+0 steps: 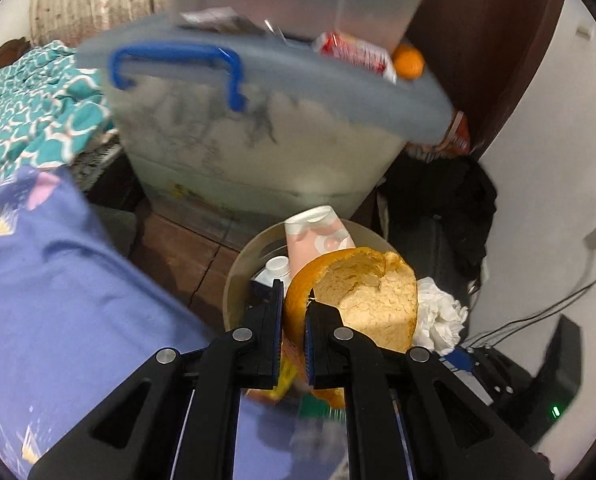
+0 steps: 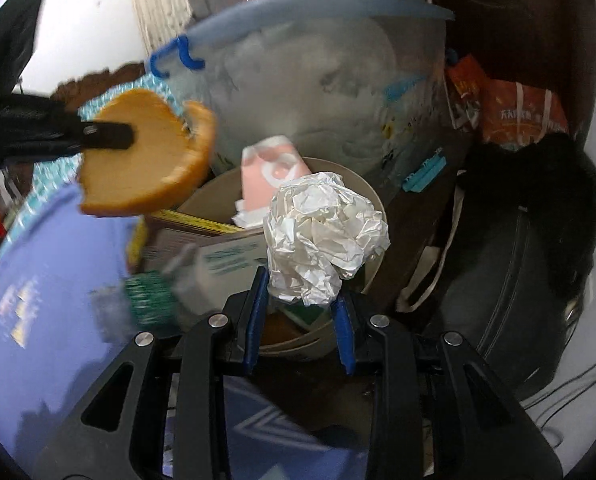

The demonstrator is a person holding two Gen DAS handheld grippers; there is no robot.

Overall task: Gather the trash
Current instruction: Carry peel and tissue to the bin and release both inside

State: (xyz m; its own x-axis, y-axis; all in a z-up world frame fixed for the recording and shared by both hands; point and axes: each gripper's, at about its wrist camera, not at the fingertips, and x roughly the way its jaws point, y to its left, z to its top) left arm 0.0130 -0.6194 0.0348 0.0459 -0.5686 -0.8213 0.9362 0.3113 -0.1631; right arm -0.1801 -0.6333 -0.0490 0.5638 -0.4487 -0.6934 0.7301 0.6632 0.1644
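Observation:
My left gripper (image 1: pixel 296 296) is shut on a half loaf of bread (image 1: pixel 370 292) with an orange-brown crust, held above a beige bin (image 1: pixel 234 276). From the right wrist view the bread (image 2: pixel 154 164) hangs left of the bin (image 2: pixel 202 196), pinched by the left gripper (image 2: pixel 126 136). My right gripper (image 2: pixel 300 300) grips the lower end of a crumpled white paper ball (image 2: pixel 322 228) over the bin's near rim. The paper (image 1: pixel 438 312) shows beside the bread. In the bin stand a pink cup (image 2: pixel 266 176) and flattened cartons (image 2: pixel 218 248).
A big translucent storage box (image 1: pixel 258 128) with a blue handle stands right behind the bin, an orange (image 1: pixel 408 62) on its lid. A purple sheet (image 1: pixel 58 280) lies left. A black bag (image 2: pixel 518 260) and an orange bag (image 2: pixel 514 116) crowd the right, with cables by the wall.

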